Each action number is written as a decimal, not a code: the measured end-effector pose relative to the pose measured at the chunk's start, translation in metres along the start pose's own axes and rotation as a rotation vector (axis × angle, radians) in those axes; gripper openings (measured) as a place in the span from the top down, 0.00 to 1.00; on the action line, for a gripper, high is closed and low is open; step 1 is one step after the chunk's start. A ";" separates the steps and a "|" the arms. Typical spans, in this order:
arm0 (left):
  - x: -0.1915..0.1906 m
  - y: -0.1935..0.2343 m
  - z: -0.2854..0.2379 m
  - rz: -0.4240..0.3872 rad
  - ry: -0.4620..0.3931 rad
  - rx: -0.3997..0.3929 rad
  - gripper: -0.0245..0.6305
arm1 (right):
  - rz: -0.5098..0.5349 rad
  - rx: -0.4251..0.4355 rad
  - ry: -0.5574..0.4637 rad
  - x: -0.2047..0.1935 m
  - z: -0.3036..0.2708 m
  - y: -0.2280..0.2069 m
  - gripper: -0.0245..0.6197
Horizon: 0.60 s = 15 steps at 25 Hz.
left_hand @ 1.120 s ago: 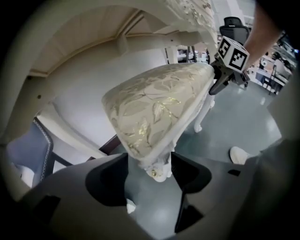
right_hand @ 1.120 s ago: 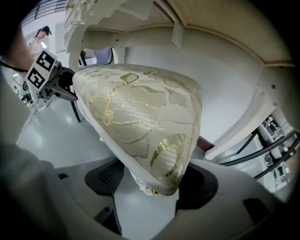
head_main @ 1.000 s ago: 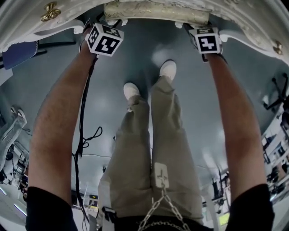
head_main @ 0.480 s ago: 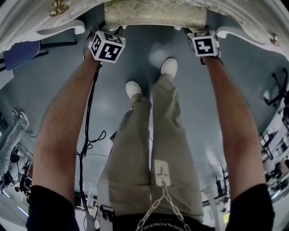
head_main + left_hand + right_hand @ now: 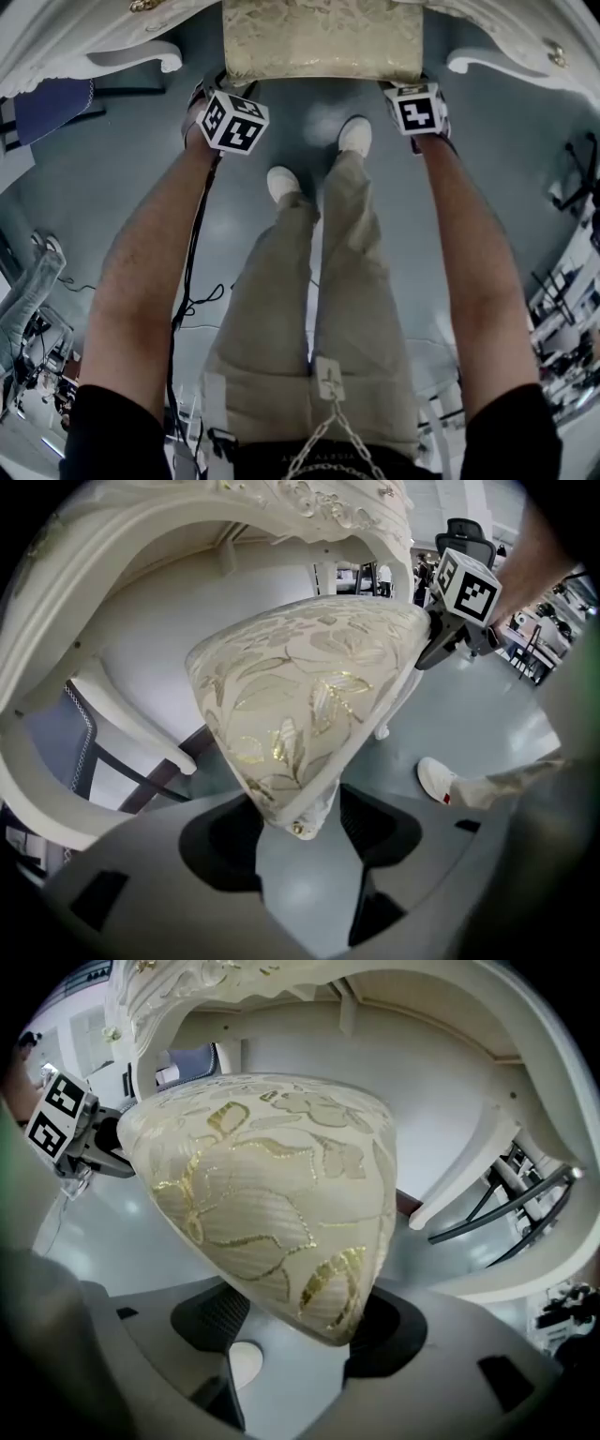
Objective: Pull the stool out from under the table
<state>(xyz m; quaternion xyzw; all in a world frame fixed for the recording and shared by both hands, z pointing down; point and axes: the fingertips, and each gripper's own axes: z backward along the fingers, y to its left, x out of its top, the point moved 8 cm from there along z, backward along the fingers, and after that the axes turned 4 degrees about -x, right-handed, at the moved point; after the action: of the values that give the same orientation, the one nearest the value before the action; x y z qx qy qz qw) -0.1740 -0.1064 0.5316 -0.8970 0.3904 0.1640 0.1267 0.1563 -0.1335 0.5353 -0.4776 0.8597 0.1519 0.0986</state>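
The stool (image 5: 319,42) has a cream cushion with gold leaf patterns and shows partly beyond the white carved table (image 5: 56,42) at the top of the head view. My left gripper (image 5: 214,89) is shut on its near left corner, my right gripper (image 5: 405,86) on its near right corner. In the left gripper view the stool (image 5: 309,686) corner sits pinched in the left gripper (image 5: 295,822), with the right gripper's marker cube (image 5: 466,585) at the far corner. In the right gripper view the cushion (image 5: 272,1194) fills the right gripper (image 5: 300,1321).
The person's legs and white shoes (image 5: 352,136) stand on the grey floor just behind the stool. A black cable (image 5: 187,281) hangs from the left gripper. A blue chair (image 5: 52,103) sits at left, the table's curved legs (image 5: 469,64) flank the stool, and office chairs (image 5: 464,536) stand beyond.
The stool has slid further out from under the table toward the person. Both grippers moved back with it, still holding its corners.
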 end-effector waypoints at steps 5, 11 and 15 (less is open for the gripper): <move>-0.022 -0.023 0.013 -0.006 0.028 -0.012 0.57 | -0.004 -0.006 0.032 -0.032 0.014 0.017 0.49; -0.044 -0.056 0.027 0.002 0.052 -0.050 0.57 | -0.005 -0.003 0.061 -0.068 0.030 0.029 0.50; -0.057 -0.068 0.035 0.028 0.078 -0.055 0.57 | 0.001 0.004 0.081 -0.089 0.041 0.043 0.51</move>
<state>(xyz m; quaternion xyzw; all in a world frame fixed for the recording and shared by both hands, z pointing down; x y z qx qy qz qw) -0.1669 -0.0118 0.5284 -0.9002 0.4031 0.1414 0.0844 0.1672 -0.0274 0.5316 -0.4828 0.8636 0.1305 0.0645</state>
